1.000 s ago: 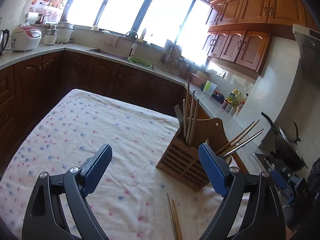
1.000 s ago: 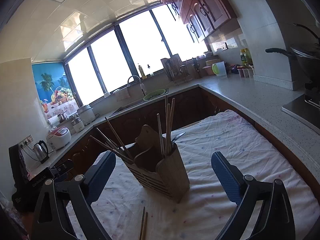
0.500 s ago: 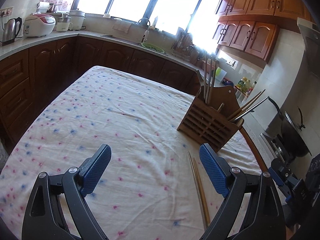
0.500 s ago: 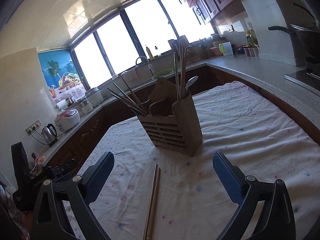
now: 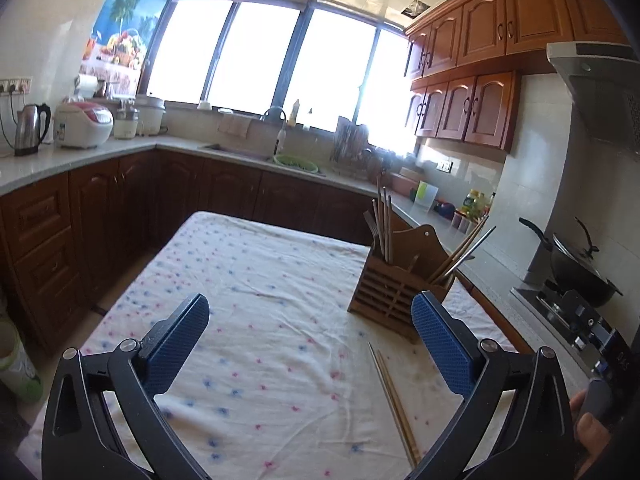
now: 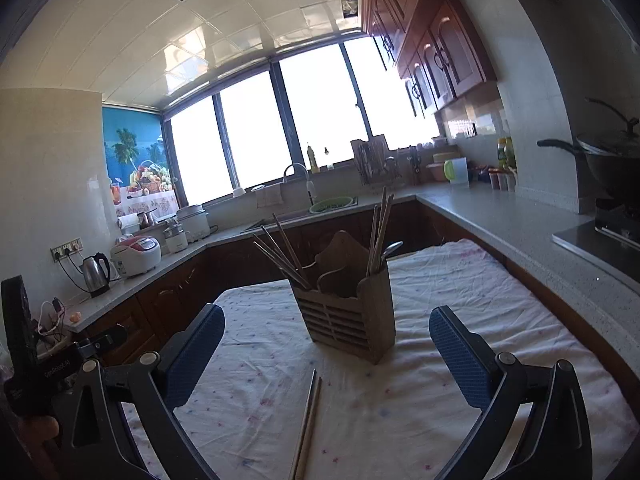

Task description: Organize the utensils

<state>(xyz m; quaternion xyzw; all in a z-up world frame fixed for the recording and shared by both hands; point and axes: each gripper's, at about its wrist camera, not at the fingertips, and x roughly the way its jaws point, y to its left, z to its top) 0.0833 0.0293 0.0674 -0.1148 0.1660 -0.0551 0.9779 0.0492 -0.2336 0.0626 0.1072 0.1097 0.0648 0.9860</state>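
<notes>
Both claws gape wide and hold nothing: the left claw point(image 5: 310, 340) and the right claw point(image 6: 326, 354) sit low in their frames. A wooden utensil holder point(image 6: 347, 312) stands mid-frame on the table point(image 5: 240, 280), chopsticks upright inside. A loose chopstick pair point(image 5: 394, 400) lies on the cloth below it, lower right in the left view.

We see white tablecloth point(image 5: 260, 300) w/ pink + blue dots. Brown slatted wood holder point(image 5: 394, 292). Pale tan chopsticks point(image 5: 394, 396) on cloth. Gripper pads point(image 5: 176, 344) blue, textured; frames black. Cabinets point(image 5: 468, 112) reddish-brown. Green bowl point(image 5: 297, 163) by sink.
</notes>
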